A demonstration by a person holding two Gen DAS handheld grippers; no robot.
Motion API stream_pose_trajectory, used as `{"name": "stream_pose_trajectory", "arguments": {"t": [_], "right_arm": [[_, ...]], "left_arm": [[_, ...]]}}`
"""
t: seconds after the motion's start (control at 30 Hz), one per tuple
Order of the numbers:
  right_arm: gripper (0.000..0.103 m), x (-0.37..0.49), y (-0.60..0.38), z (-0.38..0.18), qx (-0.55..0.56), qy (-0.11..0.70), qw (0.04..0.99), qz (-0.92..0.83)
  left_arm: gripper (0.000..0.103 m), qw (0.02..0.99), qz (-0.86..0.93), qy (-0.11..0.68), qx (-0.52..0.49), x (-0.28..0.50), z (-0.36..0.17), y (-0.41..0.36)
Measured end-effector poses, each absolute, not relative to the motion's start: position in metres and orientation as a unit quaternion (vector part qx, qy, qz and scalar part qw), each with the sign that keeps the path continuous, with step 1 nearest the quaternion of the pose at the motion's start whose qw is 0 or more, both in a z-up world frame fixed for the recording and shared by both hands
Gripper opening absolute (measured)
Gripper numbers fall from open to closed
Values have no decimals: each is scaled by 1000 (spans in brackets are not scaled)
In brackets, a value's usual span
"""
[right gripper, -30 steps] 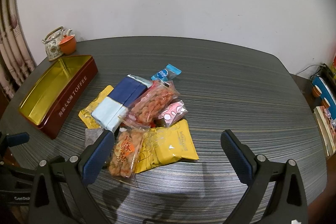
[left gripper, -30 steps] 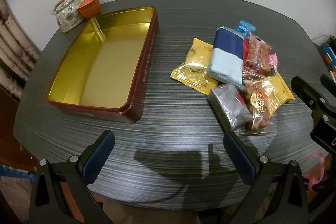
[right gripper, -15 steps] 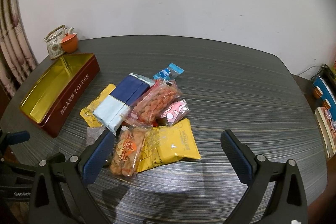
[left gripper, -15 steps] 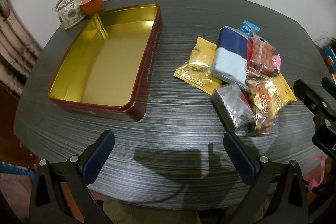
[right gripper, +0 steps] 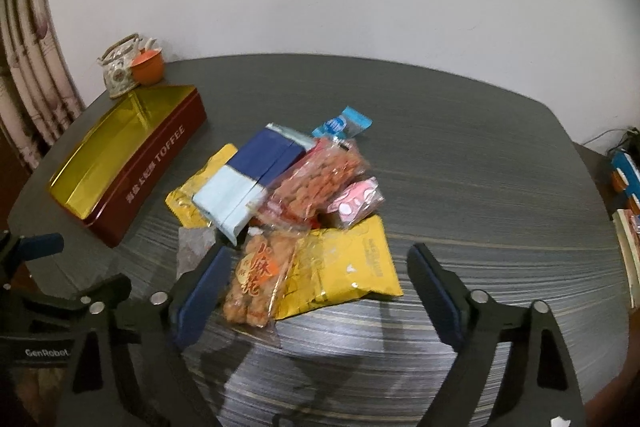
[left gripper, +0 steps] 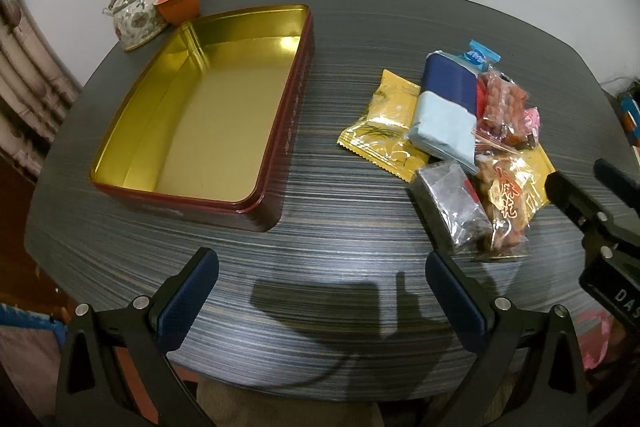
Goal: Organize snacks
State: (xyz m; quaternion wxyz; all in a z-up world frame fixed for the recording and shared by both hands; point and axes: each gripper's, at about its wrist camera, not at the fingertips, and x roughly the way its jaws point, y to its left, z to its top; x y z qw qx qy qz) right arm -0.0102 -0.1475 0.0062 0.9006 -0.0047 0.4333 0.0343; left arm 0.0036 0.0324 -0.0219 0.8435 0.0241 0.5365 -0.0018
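Observation:
An empty gold-lined red toffee tin [left gripper: 208, 115] sits open on the dark table's left; it also shows in the right wrist view [right gripper: 132, 163]. A pile of snack packets lies to its right: a blue-and-pale box [right gripper: 252, 183], a clear bag of orange snacks [right gripper: 320, 183], a twisted-snack bag [right gripper: 256, 279], a yellow packet [right gripper: 348, 267], a pink packet [right gripper: 358, 201], a blue candy [right gripper: 342, 125] and a grey packet [left gripper: 452, 203]. My left gripper [left gripper: 320, 287] is open and empty above the table's near edge. My right gripper [right gripper: 316, 279] is open, low over the pile's near end.
A floral teapot [left gripper: 136, 13] and an orange cup [left gripper: 178, 1] stand at the table's back left behind the tin. A curtain [right gripper: 28, 99] hangs at the left. Books [right gripper: 628, 195] sit off the table's right edge.
My right gripper has moved forward and down toward the snack pile, its fingers now around the near packets. The left gripper has shifted slightly forward. Nothing was grasped.

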Motion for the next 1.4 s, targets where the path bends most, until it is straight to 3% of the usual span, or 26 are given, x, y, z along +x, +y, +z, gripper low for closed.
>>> {"name": "stream_pose_trajectory", "arguments": {"t": [0.17,0.43,0.9,0.93,1.0,1.03,1.4], "right_arm": [[70,-7,-142,-5,-15,452,891,46],[62,4,-137,-27,5,491,869,66],[60,16,-106,-37,-76,497,861,70],[58,16,-105,-37,-81,497,861,72],[41,16,-106,-39,-58,505,856,94],[39,16,-108,-40,-44,509,854,97],[36,16,-119,-41,-29,519,848,102]], "left_arm": [[103,843,-4,537,21,4,-24,35],[103,845,4,535,13,9,-26,44],[103,848,-10,528,50,13,-27,33],[102,847,-12,529,49,14,-28,32],[102,845,-15,533,44,16,-29,32],[102,843,-17,536,40,16,-29,32],[102,837,-13,547,21,22,-24,28]]}}
